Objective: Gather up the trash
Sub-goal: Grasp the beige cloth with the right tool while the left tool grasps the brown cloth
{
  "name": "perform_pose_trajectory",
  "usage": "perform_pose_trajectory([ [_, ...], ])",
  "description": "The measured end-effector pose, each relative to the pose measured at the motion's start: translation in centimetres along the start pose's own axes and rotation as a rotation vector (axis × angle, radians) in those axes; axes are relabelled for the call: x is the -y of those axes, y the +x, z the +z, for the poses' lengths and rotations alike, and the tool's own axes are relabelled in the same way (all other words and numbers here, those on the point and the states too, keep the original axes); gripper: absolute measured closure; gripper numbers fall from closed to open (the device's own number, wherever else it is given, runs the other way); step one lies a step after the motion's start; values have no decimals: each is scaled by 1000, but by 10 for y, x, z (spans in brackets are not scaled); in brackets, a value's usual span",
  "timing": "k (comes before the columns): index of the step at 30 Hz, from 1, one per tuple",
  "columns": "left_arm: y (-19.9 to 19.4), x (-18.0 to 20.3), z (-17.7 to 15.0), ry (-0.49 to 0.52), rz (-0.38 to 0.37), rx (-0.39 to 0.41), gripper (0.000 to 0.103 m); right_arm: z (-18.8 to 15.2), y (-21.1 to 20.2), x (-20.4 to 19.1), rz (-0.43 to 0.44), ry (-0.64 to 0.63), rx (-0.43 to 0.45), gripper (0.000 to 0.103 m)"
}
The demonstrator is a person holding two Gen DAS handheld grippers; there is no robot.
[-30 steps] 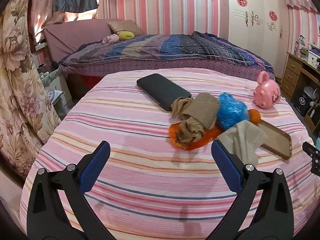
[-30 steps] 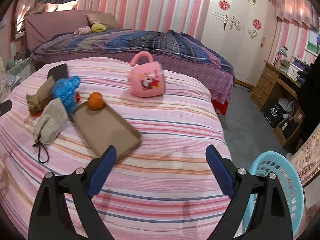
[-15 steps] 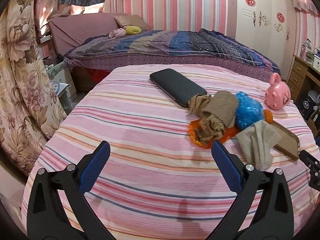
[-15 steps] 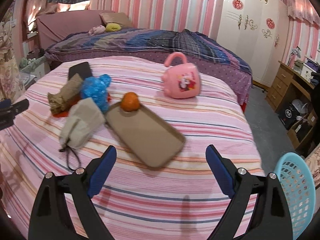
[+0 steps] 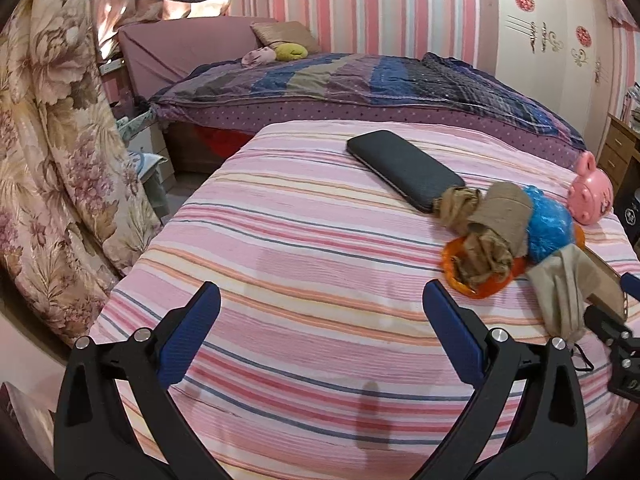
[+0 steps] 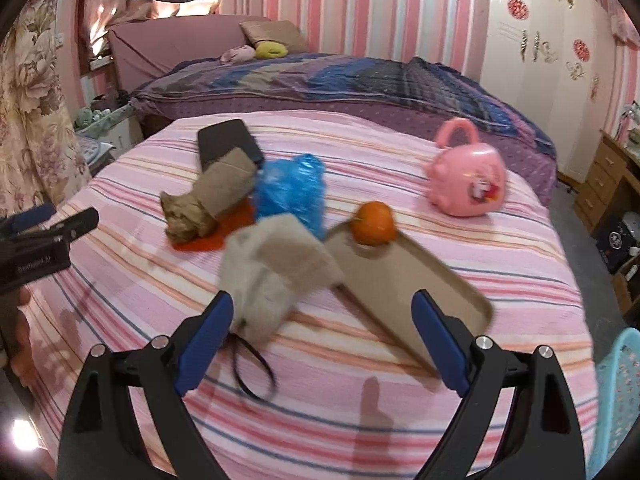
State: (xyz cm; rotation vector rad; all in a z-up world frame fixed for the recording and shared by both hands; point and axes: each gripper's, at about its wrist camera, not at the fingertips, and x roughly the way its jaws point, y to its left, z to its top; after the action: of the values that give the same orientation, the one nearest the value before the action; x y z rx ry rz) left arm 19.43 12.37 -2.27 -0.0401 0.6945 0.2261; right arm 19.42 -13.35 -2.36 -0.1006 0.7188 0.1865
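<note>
1. My left gripper (image 5: 320, 328) stands wide apart over bare striped bedcover (image 5: 304, 248); nothing lies between its blue pads.
2. My right gripper (image 6: 322, 338) is likewise spread wide and grasps nothing. The grey pouch (image 6: 276, 276) lies just ahead of its left pad, the pouch's black strap (image 6: 256, 376) looped on the cover between the fingers.
3. The trash sits in one cluster near the middle of the cover: a crumpled brown paper (image 6: 216, 196) on top of an orange wrapper (image 6: 224, 232), and a blue plastic bag (image 6: 292, 192) touching the paper on its right side.
4. From the left view the same cluster lies ahead and to the right: brown paper (image 5: 488, 232), orange wrapper (image 5: 480, 276), blue bag (image 5: 548, 224), grey pouch (image 5: 564, 292).
5. A black case (image 5: 404, 168) lies beyond the paper, one end touching it.
6. A tan tray (image 6: 404, 292) lies beside the pouch, one corner tucked under it; an orange (image 6: 374, 222) rests at the tray's far end.
7. A pink toy bag (image 6: 466, 176) stands apart, farther right.
8. A light blue basket (image 6: 618, 396) shows at the right edge, off the bed.
9. Focus is soft on the pouch and tray.
</note>
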Motion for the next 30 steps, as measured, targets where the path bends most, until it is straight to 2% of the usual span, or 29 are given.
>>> perform_pose_trajectory([
  [5, 6, -1, 3, -3, 18, -3, 5, 1, 22, -16, 38, -20, -61, 15],
  [6, 7, 0, 4, -6, 13, -3, 5, 1, 24, -18, 56, -20, -69, 19],
  [10, 8, 12, 7, -6, -22, -6, 5, 2, 29, -17, 124, -18, -87, 50],
  [12, 7, 22, 7, 10, -41, -6, 5, -1, 30, -18, 158, -25, -96, 59],
  [16, 8, 43, 5, 42, -59, -16, 5, -7, 21, -16, 168, -40, -69, 73],
  [18, 8, 49, 4, 49, -71, -19, 5, -9, 16, -11, 169, -36, -56, 76],
  [26, 8, 87, 3, 80, -146, -30, 6, -19, -17, 24, 84, 1, -10, 77],
  [30, 19, 105, 4, 91, -198, -70, 27, -24, -22, 44, 54, 23, -25, 77],
])
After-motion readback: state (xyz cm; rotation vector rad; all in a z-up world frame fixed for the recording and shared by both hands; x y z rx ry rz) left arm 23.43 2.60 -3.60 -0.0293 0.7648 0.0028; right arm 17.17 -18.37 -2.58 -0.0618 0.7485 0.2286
